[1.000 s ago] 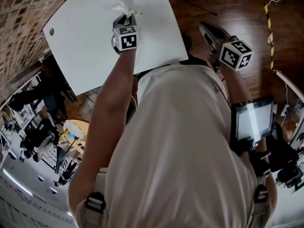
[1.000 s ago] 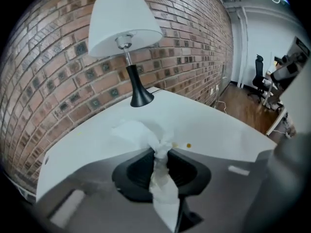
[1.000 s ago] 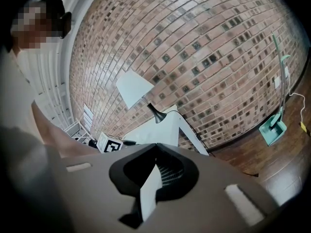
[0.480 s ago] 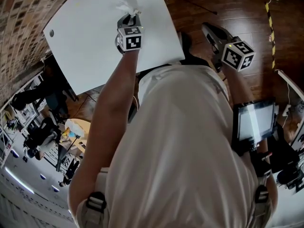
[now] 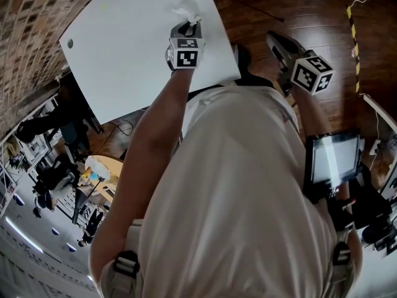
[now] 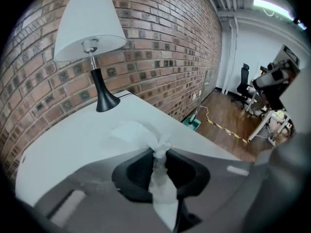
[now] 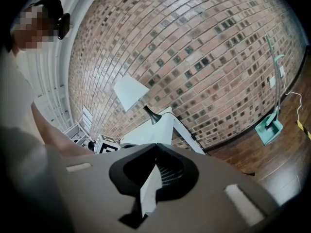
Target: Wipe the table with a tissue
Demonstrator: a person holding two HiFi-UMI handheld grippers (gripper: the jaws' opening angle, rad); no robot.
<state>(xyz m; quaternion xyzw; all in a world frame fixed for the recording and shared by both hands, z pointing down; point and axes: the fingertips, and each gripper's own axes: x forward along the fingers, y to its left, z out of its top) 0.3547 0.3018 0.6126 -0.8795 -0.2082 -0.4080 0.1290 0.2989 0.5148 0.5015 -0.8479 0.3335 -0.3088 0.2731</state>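
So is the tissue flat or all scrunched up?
Scrunched up. The tissue is twisted into a crumpled wad where the left gripper pinches it shut.

The white table (image 6: 58, 144) lies open except for a lamp (image 6: 90, 28) standing near the brick wall (image 6: 165, 47).

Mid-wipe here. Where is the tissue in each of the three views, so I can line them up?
Head view: tissue top centre, at the left gripper tip, on the white table.
Left gripper view: centre, pinched between the jaws, bunched ahead of them.
Right gripper view: not made out; the left gripper's marker cube shows lower left.
Shared landmark: the white table in all three views; the lamp in both gripper views.
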